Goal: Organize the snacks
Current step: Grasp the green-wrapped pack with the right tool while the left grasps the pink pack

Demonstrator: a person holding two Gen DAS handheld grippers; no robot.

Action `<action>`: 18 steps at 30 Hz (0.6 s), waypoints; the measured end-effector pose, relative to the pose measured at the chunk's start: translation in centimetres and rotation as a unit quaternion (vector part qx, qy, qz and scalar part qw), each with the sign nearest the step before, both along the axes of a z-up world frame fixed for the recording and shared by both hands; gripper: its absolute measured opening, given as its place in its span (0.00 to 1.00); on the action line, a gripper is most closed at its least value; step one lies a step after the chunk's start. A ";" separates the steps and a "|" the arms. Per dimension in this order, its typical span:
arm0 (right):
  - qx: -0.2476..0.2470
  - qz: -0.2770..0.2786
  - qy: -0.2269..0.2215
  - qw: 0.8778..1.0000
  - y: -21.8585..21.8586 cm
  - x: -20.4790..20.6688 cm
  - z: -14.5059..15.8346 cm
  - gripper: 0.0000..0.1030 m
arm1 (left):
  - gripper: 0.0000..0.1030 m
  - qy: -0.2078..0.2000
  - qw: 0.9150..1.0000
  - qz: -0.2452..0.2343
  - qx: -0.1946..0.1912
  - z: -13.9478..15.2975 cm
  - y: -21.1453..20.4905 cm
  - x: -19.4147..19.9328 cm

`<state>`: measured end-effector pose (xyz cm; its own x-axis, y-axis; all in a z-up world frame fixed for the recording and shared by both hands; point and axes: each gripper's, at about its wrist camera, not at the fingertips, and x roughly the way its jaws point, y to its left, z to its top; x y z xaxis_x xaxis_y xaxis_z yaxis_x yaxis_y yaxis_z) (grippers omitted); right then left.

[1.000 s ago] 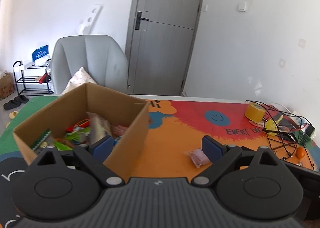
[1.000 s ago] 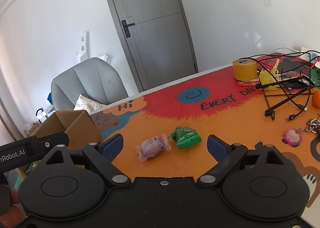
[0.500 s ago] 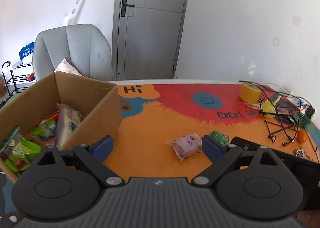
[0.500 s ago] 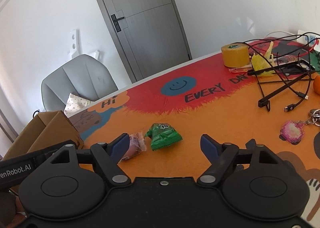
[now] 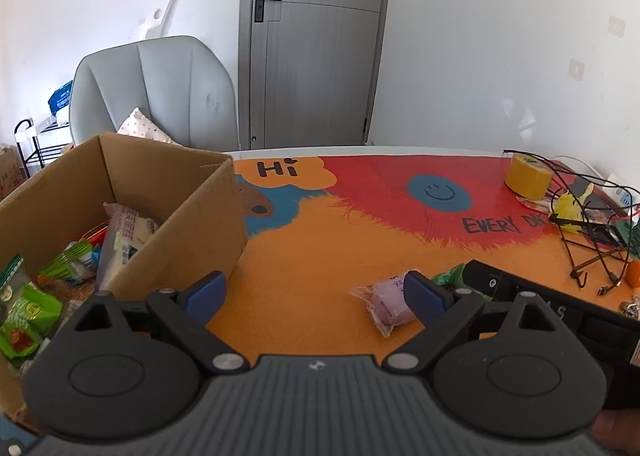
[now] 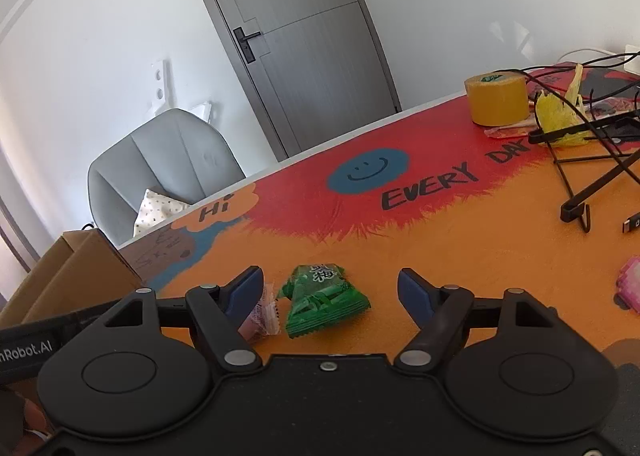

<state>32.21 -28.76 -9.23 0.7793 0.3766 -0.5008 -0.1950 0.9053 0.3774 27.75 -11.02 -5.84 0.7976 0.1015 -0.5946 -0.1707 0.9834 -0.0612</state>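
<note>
A green snack packet [image 6: 324, 302] lies flat on the orange part of the counter [image 6: 460, 240], between the blue pads of the right hand-held gripper [image 6: 330, 292], whose jaws are closing but do not touch it. Just beside it, to its left, lies a pink snack packet [image 5: 386, 302], partly hidden behind the right pad of the left hand-held gripper [image 5: 316, 294], which stands released with nothing between its fingers. On the counter's left side a cardboard box [image 5: 192, 224] holds more snack packets [image 5: 32, 308]. At the far right are a yellow tape roll [image 6: 496, 98] and black cables [image 6: 592, 176]. A grey chair [image 5: 160, 92] and a grey door [image 5: 316, 40] stand behind.
</note>
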 end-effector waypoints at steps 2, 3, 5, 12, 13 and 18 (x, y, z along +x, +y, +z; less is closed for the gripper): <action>0.003 0.005 0.006 1.000 0.0 0.2 -0.4 0.69 | 0.92 0.001 1.000 -0.003 0.003 -0.3 -0.2 0.3; 0.002 0.006 0.008 1.000 0.0 0.3 -0.6 0.69 | 0.92 0.003 1.000 -0.004 0.003 -0.4 -0.3 0.5; -0.005 0.002 0.005 1.000 -0.1 0.3 -0.6 0.67 | 0.92 0.004 1.000 -0.004 -0.001 -0.7 -0.5 0.9; -0.004 0.009 0.015 1.000 -0.2 0.7 -1.4 0.30 | 0.92 0.002 1.000 -0.003 -0.007 -1.3 -1.5 2.0; 0.001 0.007 0.015 1.000 -0.4 0.7 -1.4 0.28 | 0.92 0.003 1.000 -0.004 -0.006 -1.4 -1.7 2.2; 0.012 0.000 0.020 1.000 -1.0 0.7 -1.5 0.22 | 0.92 0.002 1.000 -0.010 0.002 -1.8 -2.4 2.6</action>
